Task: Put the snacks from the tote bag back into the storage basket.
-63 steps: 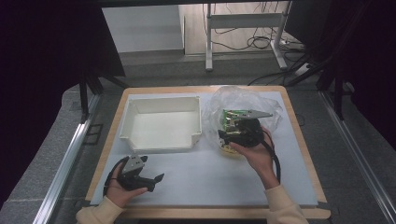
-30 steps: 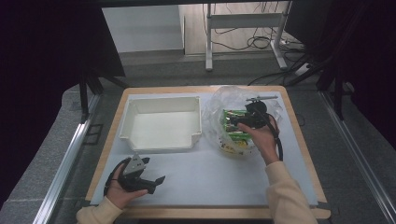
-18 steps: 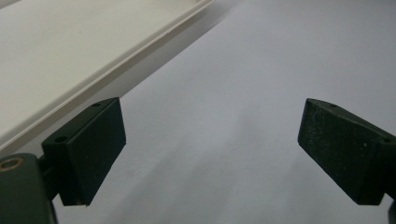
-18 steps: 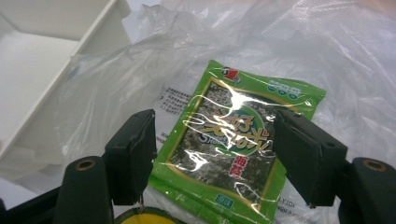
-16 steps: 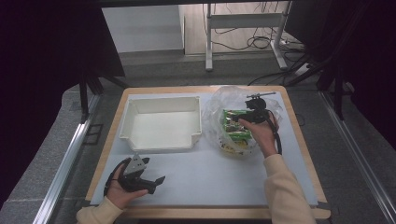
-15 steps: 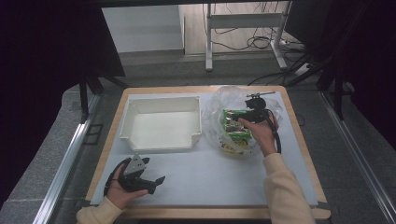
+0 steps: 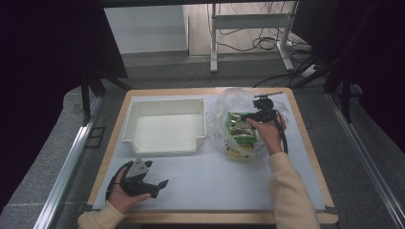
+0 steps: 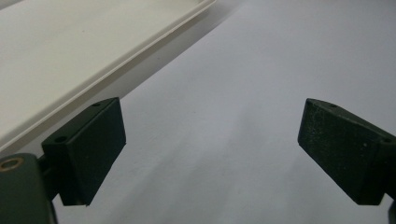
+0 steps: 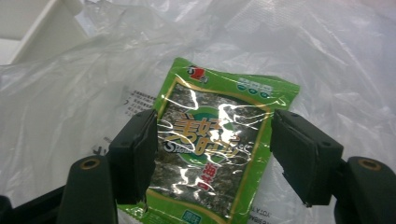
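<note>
A green seaweed snack packet point(image 9: 219, 116) lies flat inside a clear plastic bag point(image 9: 327, 56) at the table's right. My right gripper point(image 9: 215, 154) is open, one jaw on each side of the packet, close to its long edges. From above, that right gripper point(image 7: 244, 118) reaches into the bag point(image 7: 224, 102) over several green packets point(image 7: 241, 129). My left gripper point(image 7: 160, 188) rests open near the front left of the table, held in a hand. Its jaws point(image 8: 212, 154) stand wide apart over bare white mat.
A white empty tray point(image 7: 165, 101) sits at the back left, beside the bag; its rim point(image 8: 140, 44) runs just left of the left gripper. The wooden table edge point(image 7: 313, 157) frames the white mat point(image 7: 215, 176). A cable trails from the right gripper along the forearm.
My right gripper has moved from the bag's near side toward the back right, then settled over the green packet. The left gripper has stayed put.
</note>
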`<control>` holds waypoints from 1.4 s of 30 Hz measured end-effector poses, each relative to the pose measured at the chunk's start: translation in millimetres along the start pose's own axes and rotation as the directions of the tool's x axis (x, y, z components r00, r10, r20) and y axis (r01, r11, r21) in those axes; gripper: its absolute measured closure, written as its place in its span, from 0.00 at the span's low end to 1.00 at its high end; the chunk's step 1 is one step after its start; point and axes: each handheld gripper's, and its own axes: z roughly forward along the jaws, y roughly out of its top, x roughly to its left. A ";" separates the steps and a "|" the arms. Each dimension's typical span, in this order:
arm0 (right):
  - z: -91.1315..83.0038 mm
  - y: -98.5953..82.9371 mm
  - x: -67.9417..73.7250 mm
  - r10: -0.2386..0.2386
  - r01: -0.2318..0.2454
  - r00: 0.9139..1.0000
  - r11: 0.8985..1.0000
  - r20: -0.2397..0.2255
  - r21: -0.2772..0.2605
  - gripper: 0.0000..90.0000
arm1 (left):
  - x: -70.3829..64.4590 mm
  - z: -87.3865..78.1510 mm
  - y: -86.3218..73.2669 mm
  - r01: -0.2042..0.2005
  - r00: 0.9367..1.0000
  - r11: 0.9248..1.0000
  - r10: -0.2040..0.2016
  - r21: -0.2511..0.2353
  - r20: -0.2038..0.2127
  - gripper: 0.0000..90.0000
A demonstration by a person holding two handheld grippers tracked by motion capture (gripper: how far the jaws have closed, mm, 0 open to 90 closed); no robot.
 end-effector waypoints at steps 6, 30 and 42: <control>5.5 -0.6 -4.9 0.012 -0.012 1.000 1.000 0.020 0.017 0.38 | -0.1 0.2 0.0 -0.001 1.000 1.000 0.001 0.002 0.000 0.09; 25.4 -5.9 -14.9 0.039 -0.047 0.995 0.995 0.088 0.092 0.50 | -0.7 0.5 -0.1 -0.002 1.000 1.000 0.002 0.004 0.000 0.09; 32.6 -7.9 -23.3 0.070 -0.082 0.992 0.989 0.101 0.126 0.63 | -0.8 0.1 -0.2 -0.003 1.000 1.000 0.003 0.003 0.002 0.09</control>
